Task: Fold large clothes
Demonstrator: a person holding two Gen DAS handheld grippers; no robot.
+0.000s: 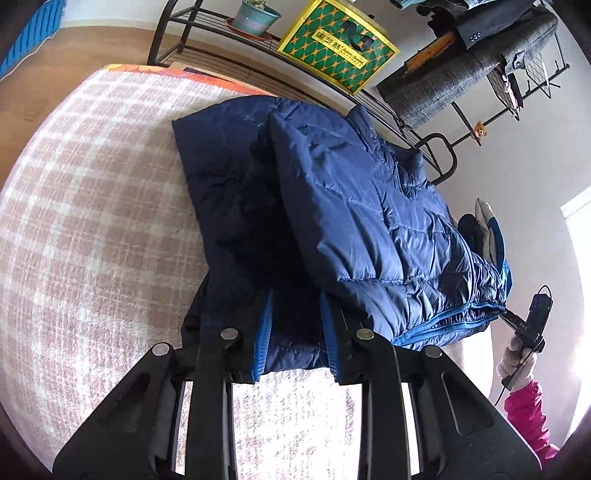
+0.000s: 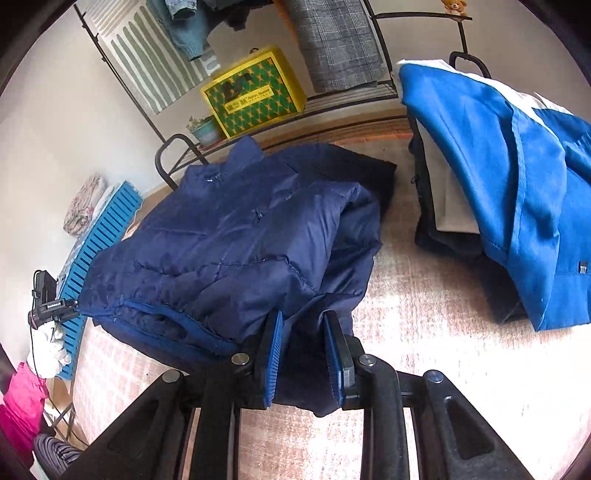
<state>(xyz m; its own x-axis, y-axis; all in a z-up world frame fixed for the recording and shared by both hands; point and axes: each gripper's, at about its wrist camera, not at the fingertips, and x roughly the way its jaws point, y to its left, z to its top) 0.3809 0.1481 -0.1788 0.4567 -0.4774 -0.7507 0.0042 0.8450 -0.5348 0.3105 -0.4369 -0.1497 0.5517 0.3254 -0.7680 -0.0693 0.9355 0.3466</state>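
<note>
A navy quilted puffer jacket [image 1: 351, 221] lies partly folded on a pink checked blanket [image 1: 92, 221]. It also shows in the right wrist view [image 2: 229, 240]. My left gripper [image 1: 295, 325] has its blue pads on either side of the jacket's near edge, with fabric between them. My right gripper [image 2: 301, 347] likewise straddles the jacket's lower corner, fabric between its blue pads. The right gripper shows in the left wrist view [image 1: 524, 325], at the jacket's far hem, held by a gloved hand.
A pile of folded clothes topped by a bright blue and white garment [image 2: 517, 184] lies on the blanket to the right. A black metal rack [image 1: 258, 40] behind holds a yellow-green bag [image 1: 338, 44], a potted plant [image 1: 255, 16] and hanging clothes. A blue crate [image 2: 99, 236] stands left.
</note>
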